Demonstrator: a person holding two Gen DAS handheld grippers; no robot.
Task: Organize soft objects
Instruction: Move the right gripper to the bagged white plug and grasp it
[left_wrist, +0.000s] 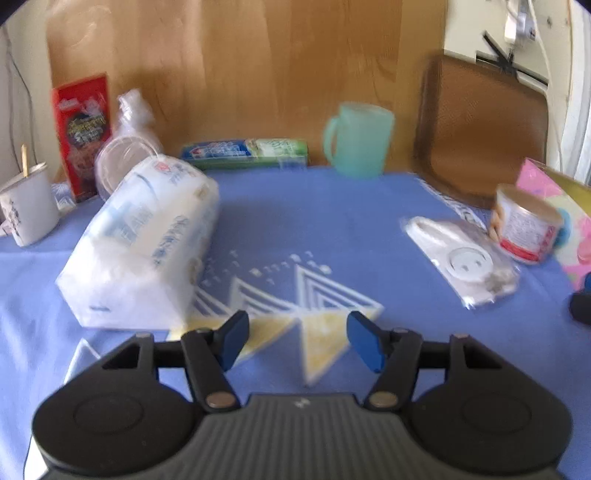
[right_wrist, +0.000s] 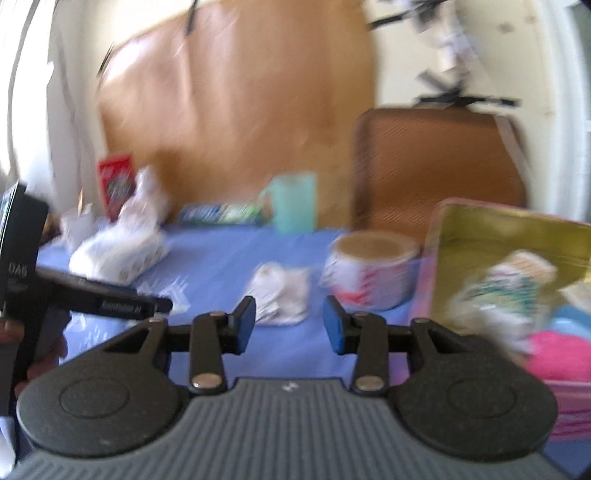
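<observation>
A white soft pack of tissues (left_wrist: 144, 243) lies on the blue cloth at the left, also blurred in the right wrist view (right_wrist: 118, 251). My left gripper (left_wrist: 297, 341) is open and empty, just right of and nearer than the pack. My right gripper (right_wrist: 289, 323) is open and empty, above the cloth in front of a small clear bag (right_wrist: 282, 291). A pink box (right_wrist: 513, 236) at the right holds a soft patterned item (right_wrist: 506, 291) and a pink soft thing (right_wrist: 557, 354).
Along the back stand a teal mug (left_wrist: 358, 140), a toothpaste box (left_wrist: 245, 151), a red box (left_wrist: 83, 136) and a white cup (left_wrist: 27, 214). A can (left_wrist: 524, 225) and a bagged white plug (left_wrist: 461, 258) lie at the right. A brown board (left_wrist: 480, 129) leans behind.
</observation>
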